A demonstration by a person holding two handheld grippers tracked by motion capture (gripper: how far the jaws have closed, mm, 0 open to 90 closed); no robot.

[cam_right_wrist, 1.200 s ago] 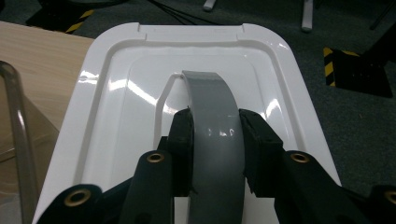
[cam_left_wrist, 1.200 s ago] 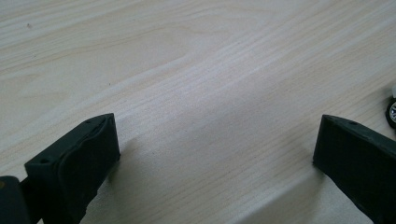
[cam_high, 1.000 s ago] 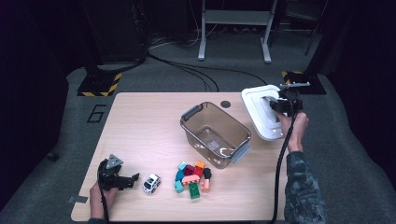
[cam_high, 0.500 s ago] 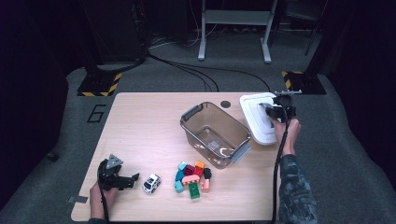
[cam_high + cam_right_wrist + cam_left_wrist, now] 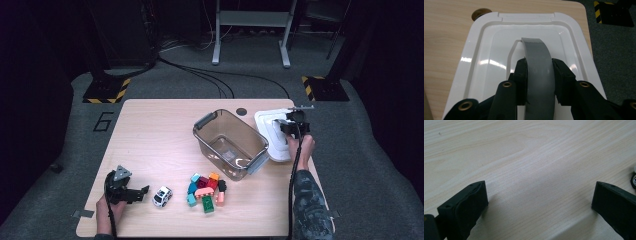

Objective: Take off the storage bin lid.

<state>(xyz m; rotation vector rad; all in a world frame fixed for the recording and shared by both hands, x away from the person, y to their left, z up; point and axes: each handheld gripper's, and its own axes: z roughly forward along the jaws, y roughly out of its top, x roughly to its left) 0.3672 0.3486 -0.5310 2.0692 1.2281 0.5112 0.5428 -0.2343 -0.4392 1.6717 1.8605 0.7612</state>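
Note:
A white bin lid [image 5: 270,137] lies flat at the table's right edge, beside the clear plastic bin [image 5: 205,122]; whether it rests on the wood I cannot tell. My right gripper [image 5: 288,126] is shut on the lid's grey strap handle [image 5: 537,52], one pad on each side of it. In the right gripper view the lid [image 5: 486,55] spreads out under the jaws [image 5: 539,75]. My left gripper [image 5: 141,192] rests open at the front left, just left of a small white toy car [image 5: 162,196]. Bare wood lies between its jaws [image 5: 539,202], and a car wheel [image 5: 633,179] peeks in at the right.
A pile of several coloured blocks [image 5: 206,190] sits in front of the bin. A dark round grommet [image 5: 241,111] marks the table's far edge. Dark floor with cables and stand feet surrounds the table [image 5: 150,130].
My right gripper has come down with the lid, from raised and tilted to flat and low beside the bin. The left gripper has not moved.

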